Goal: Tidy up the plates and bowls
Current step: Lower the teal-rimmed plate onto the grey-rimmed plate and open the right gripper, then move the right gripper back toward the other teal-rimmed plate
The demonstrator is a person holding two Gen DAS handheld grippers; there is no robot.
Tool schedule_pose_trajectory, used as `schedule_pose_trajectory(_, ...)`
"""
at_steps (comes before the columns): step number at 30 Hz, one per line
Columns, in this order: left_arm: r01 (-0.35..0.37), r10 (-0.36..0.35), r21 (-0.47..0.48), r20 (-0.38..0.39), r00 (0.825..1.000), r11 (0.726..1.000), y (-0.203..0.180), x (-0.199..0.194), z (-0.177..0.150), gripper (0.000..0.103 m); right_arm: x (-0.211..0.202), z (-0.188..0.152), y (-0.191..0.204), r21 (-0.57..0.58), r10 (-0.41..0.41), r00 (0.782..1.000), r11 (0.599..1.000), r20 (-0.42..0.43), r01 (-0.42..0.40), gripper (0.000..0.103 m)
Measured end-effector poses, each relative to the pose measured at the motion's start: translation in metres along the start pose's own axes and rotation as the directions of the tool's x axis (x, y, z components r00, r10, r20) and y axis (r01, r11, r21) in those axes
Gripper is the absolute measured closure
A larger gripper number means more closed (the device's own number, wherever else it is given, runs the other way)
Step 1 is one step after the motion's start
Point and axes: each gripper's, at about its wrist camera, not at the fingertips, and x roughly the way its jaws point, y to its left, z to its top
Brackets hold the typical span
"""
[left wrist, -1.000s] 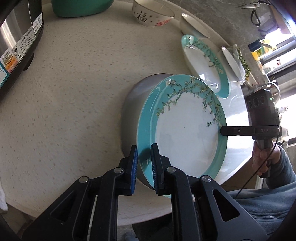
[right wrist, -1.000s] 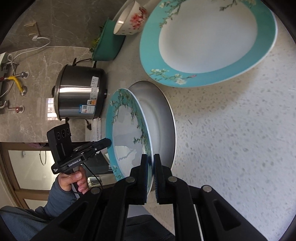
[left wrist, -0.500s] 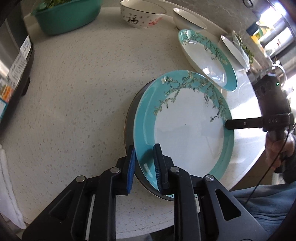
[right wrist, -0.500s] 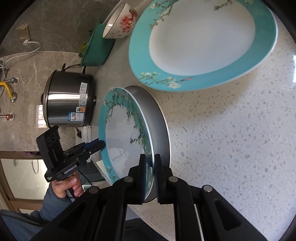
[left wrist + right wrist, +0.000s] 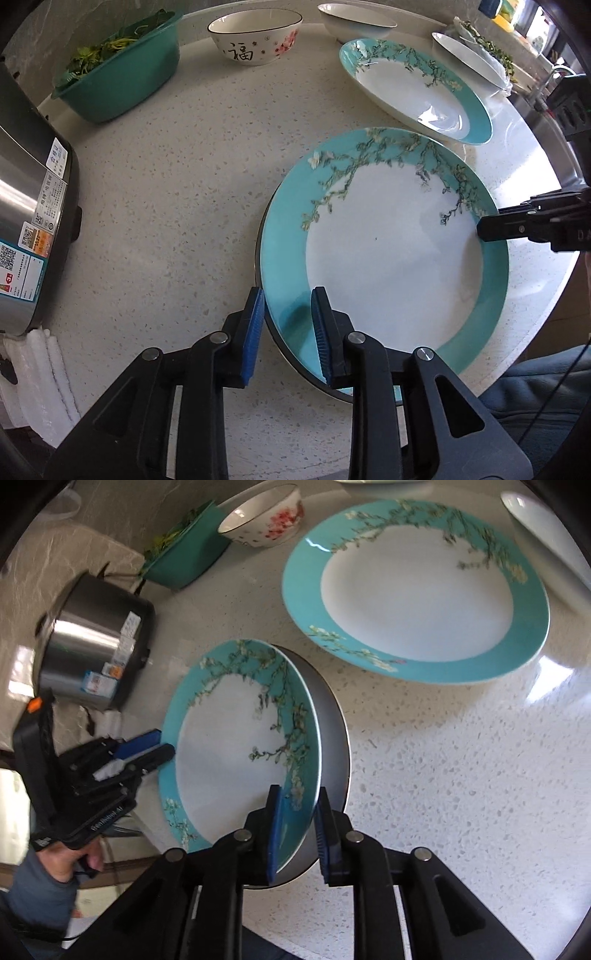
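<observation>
A teal-rimmed plate with a blossom pattern (image 5: 384, 254) lies low over the speckled counter (image 5: 177, 206), also shown in the right wrist view (image 5: 236, 753). My left gripper (image 5: 288, 332) straddles its near rim with the jaws parted. My right gripper (image 5: 297, 834) straddles the opposite rim, jaws also parted; it shows at the plate's right edge in the left wrist view (image 5: 517, 227). A second teal plate (image 5: 413, 88) (image 5: 413, 590) lies beyond. A white bowl with red flowers (image 5: 255, 35) stands at the back.
A steel rice cooker (image 5: 29, 206) stands at the left, with a white cloth (image 5: 37, 376) below it. A green basin of leafy greens (image 5: 122, 70) is at the back left. White dishes (image 5: 354, 22) (image 5: 469, 55) sit at the back right. The counter edge curves on the right.
The plate has come down from a steep tilt to nearly flat on the counter. Both grippers' jaws have parted from a tight pinch on its rim.
</observation>
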Motion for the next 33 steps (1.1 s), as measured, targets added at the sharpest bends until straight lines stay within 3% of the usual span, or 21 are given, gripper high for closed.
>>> schedule_pose_trajectory(8, -0.033, 0.032, 0.019, 0.042, 0.999, 0.999, -0.005, 0.001, -0.002, 0.077, 0.004, -0.005, 0.027, -0.113, -0.137, 0.989, 0.983, 0.061, 0.143, 0.073)
schedule_pose_trajectory(14, -0.03, 0.029, 0.009, 0.05, 0.998, 1.0, -0.005, 0.002, -0.002, 0.076, 0.011, -0.015, 0.052, -0.249, -0.276, 0.951, 0.92, 0.14, 0.304, 0.065)
schedule_pose_trajectory(19, -0.024, 0.024, -0.003, 0.062, 0.998, 1.0, -0.004, 0.001, -0.004, 0.076, 0.016, -0.023, 0.059, -0.317, -0.348, 0.922, 0.866, 0.172, 0.386, 0.062)
schedule_pose_trajectory(23, -0.027, 0.028, -0.014, 0.073, 0.997, 1.0, -0.005, 0.001, -0.005, 0.075, 0.019, -0.028, 0.065, -0.363, -0.385, 0.901, 0.826, 0.197, 0.432, 0.058)
schedule_pose_trajectory(27, 0.024, -0.019, -0.055, 0.081, 0.997, 0.998, 0.002, -0.003, -0.006, 0.072, 0.013, -0.027, 0.058, -0.331, -0.35, 0.916, 0.856, 0.194, 0.397, 0.058)
schedule_pose_trajectory(28, 0.053, -0.046, -0.069, 0.098, 0.994, 0.996, 0.005, -0.008, -0.004, 0.053, 0.008, -0.027, 0.056, -0.312, -0.319, 0.928, 0.876, 0.194, 0.366, 0.057)
schedule_pose_trajectory(29, 0.071, -0.062, -0.073, 0.121, 0.991, 0.995, 0.007, -0.015, -0.002, 0.02, -0.003, -0.027, 0.051, -0.279, -0.265, 0.942, 0.907, 0.203, 0.315, 0.049)
schedule_pose_trajectory(30, 0.092, -0.08, -0.068, 0.157, 0.984, 0.993, 0.009, -0.024, 0.002, 0.008, -0.016, -0.027, 0.044, -0.243, -0.214, 0.951, 0.933, 0.223, 0.267, 0.033)
schedule_pose_trajectory(31, 0.123, -0.11, -0.059, 0.187, 0.976, 0.991, 0.01, -0.033, 0.007, 0.0, -0.03, -0.026, 0.035, -0.207, -0.158, 0.958, 0.956, 0.241, 0.209, 0.025)
schedule_pose_trajectory(32, 0.151, -0.138, -0.051, 0.206, 0.969, 0.987, 0.013, -0.041, 0.016, 0.0, -0.041, -0.025, 0.026, -0.176, -0.105, 0.962, 0.973, 0.254, 0.152, 0.017)
schedule_pose_trajectory(33, 0.172, -0.158, -0.051, 0.208, 0.965, 0.984, 0.015, -0.045, 0.025, 0.0, -0.054, -0.025, 0.014, -0.14, -0.044, 0.962, 0.987, 0.271, 0.085, 0.016)
